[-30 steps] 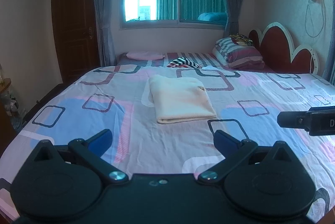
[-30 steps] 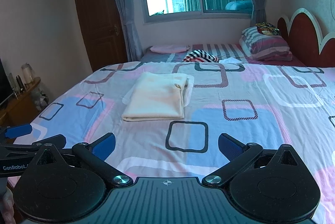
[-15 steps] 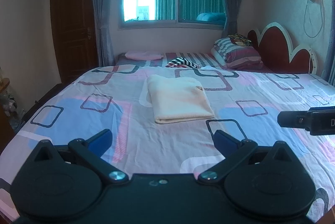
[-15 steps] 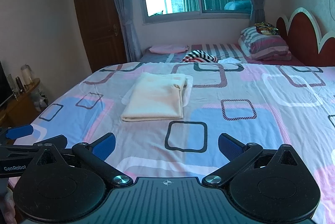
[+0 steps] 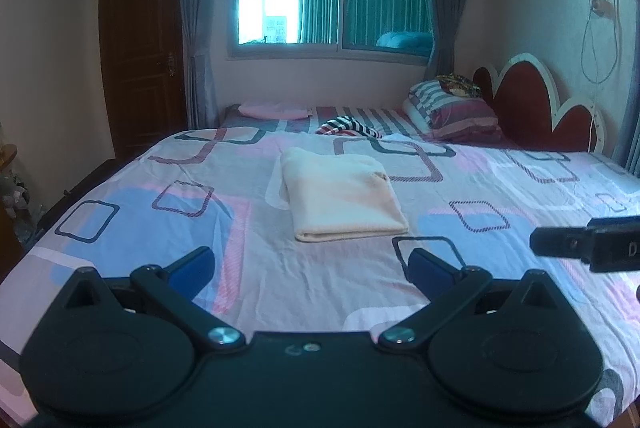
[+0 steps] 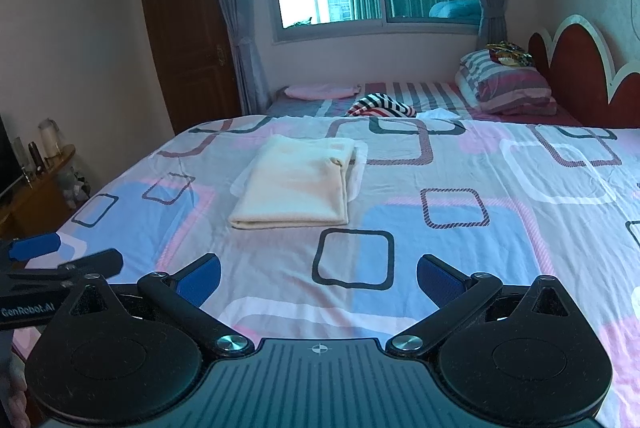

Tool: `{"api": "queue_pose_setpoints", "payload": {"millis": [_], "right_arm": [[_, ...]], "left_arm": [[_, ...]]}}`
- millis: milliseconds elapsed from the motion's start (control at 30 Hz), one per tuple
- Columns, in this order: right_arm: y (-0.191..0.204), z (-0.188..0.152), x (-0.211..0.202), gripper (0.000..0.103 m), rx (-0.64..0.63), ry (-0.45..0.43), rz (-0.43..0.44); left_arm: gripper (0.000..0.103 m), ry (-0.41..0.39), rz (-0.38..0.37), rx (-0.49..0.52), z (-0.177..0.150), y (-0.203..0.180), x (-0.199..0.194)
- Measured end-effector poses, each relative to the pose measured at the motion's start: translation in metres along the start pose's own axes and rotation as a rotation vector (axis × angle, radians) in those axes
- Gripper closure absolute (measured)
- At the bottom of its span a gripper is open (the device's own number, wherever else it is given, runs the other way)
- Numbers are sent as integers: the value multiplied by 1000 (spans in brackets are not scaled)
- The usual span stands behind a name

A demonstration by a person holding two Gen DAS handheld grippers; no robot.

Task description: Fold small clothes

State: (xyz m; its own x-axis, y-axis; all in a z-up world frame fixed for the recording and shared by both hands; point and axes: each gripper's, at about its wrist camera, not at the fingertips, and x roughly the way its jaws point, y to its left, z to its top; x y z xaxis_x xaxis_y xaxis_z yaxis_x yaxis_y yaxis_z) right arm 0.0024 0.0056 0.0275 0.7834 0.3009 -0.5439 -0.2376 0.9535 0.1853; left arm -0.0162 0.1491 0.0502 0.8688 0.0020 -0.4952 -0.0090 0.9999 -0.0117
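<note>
Cream-coloured folded cloth point(image 5: 344, 194) point(image 6: 296, 188) lies flat as a neat rectangle on the bed point(image 5: 500, 188) point(image 6: 520, 188), which is covered by a sheet printed with pink and blue blocks and dark rounded squares. Beyond the cloth, toward the window, a small red, white and black striped garment point(image 5: 348, 126) point(image 6: 380, 106) sits crumpled, with a flat pink cushion point(image 5: 276, 111) point(image 6: 322, 91) to its left and a stack of striped pillows point(image 5: 452, 114) point(image 6: 506, 86) to its right, next to the red scalloped headboard point(image 5: 532, 112) point(image 6: 572, 68).

Nearer than the cloth and well apart from it, the left gripper point(image 5: 310, 268) point(image 6: 32, 256) hovers over the sheet with its jaws spread wide and empty, blue pads facing inward. The right gripper point(image 6: 318, 280) point(image 5: 576, 242) hangs just as near the camera side, to the right of the cloth, its jaws likewise released and holding nothing. In each wrist view the other gripper shows only as a dark part at the frame edge. Neither gripper touches the cloth.
</note>
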Motion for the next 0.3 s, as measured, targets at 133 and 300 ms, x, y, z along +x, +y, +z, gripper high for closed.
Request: {"api": "queue_pose_setpoints", "payload": {"millis": [133,300], "right_arm": [[-2,-1,1,0,-4,4,-1],[-2,-1,2,0,-11,6,6]], "left_arm": [[0,-3,1,0,1,-1,0],[0,0,-3,1,1,-3,0]]}}
